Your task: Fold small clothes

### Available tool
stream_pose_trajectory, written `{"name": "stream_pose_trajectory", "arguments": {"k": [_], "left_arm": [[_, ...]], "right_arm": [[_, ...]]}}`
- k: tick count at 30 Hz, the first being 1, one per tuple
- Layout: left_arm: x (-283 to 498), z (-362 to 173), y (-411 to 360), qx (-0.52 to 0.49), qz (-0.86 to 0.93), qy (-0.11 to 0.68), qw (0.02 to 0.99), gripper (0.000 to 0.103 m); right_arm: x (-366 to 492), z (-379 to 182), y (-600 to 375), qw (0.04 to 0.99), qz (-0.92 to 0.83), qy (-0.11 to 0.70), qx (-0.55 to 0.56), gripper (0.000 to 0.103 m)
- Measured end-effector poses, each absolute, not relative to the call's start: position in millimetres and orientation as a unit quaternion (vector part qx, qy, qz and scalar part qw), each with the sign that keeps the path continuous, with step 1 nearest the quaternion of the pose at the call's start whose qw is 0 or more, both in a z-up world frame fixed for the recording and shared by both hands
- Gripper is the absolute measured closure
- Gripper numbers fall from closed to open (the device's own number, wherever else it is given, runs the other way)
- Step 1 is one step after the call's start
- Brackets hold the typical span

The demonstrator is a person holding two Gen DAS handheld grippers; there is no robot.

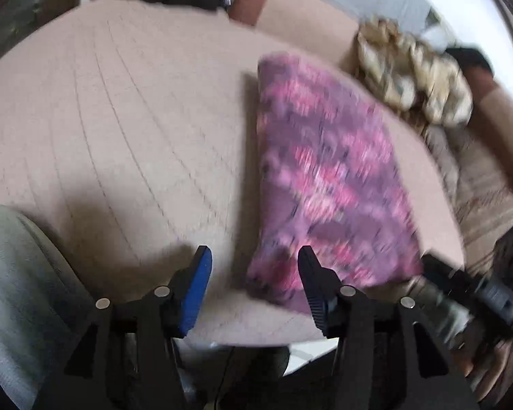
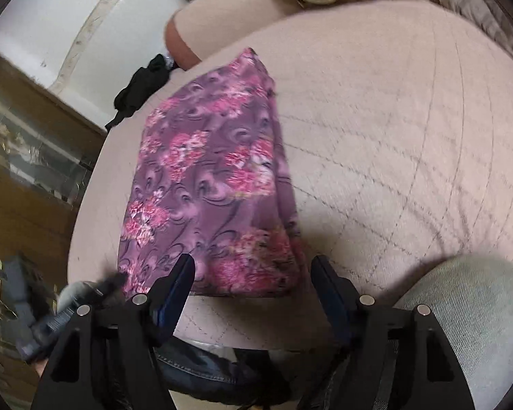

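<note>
A purple cloth with pink flowers lies folded into a long narrow strip on the beige quilted cushion. It also shows in the right wrist view. My left gripper is open and empty, above the strip's near end, its right finger over the cloth. My right gripper is open and empty, just above the strip's near edge. The other gripper shows blurred at the lower right of the left wrist view and at the lower left of the right wrist view.
A crumpled cream and tan cloth pile lies at the far right of the cushion. A black garment lies at the far edge. A grey-clad knee is beside the cushion. A wooden cabinet stands left.
</note>
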State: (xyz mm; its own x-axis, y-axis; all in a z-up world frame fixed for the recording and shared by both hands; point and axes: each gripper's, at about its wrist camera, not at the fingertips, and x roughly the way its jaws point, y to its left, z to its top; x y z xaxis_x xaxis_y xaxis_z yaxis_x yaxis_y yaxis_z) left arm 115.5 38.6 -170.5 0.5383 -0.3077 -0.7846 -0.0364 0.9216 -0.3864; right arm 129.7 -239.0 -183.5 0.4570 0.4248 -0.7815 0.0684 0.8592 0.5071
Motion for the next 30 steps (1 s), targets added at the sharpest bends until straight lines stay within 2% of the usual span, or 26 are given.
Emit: {"name": "stream_pose_trajectory", "arguments": {"k": [1, 4, 8, 10, 11, 14, 15, 17, 19, 21, 26, 30], "left_arm": [[113, -166, 39, -0.179, -0.075, 0.461, 0.866, 0.042], [112, -157, 37, -0.172, -0.075, 0.437, 0.88, 0.042], [122, -166, 30, -0.166, -0.08, 0.453, 0.872, 0.042], [126, -175, 21, -0.157, -0.086, 0.468, 0.865, 0.044], [128, -178, 17, -0.152, -0.09, 0.473, 0.863, 0.046], [127, -186, 10, -0.13, -0.088, 0.49, 0.857, 0.061], [128, -191, 8, -0.122, -0.083, 0.498, 0.855, 0.068], [128, -195, 8, -0.131, -0.089, 0.498, 0.852, 0.079], [126, -192, 6, -0.121, -0.091, 0.491, 0.858, 0.094], [123, -189, 0, -0.1, -0.089, 0.485, 0.864, 0.095], [118, -184, 6, -0.112, -0.09, 0.482, 0.864, 0.096], [125, -191, 2, -0.101, -0.086, 0.494, 0.859, 0.096]], "right_arm": [[127, -182, -236, 0.822, 0.11, 0.507, 0.236, 0.028], [121, -178, -234, 0.832, 0.11, 0.494, 0.225, 0.028], [124, -175, -241, 0.833, 0.107, 0.49, 0.235, 0.028], [137, -179, -243, 0.827, 0.098, 0.501, 0.235, 0.033], [142, -180, -242, 0.826, 0.096, 0.507, 0.228, 0.039], [154, -183, -232, 0.832, 0.092, 0.518, 0.179, 0.049], [155, -185, -229, 0.831, 0.094, 0.521, 0.171, 0.059], [155, -191, -225, 0.829, 0.095, 0.526, 0.165, 0.07], [153, -191, -224, 0.833, 0.089, 0.523, 0.157, 0.074], [153, -193, -225, 0.834, 0.08, 0.523, 0.155, 0.094], [147, -187, -239, 0.837, 0.072, 0.512, 0.179, 0.095], [156, -199, -231, 0.829, 0.05, 0.536, 0.152, 0.095]]}}
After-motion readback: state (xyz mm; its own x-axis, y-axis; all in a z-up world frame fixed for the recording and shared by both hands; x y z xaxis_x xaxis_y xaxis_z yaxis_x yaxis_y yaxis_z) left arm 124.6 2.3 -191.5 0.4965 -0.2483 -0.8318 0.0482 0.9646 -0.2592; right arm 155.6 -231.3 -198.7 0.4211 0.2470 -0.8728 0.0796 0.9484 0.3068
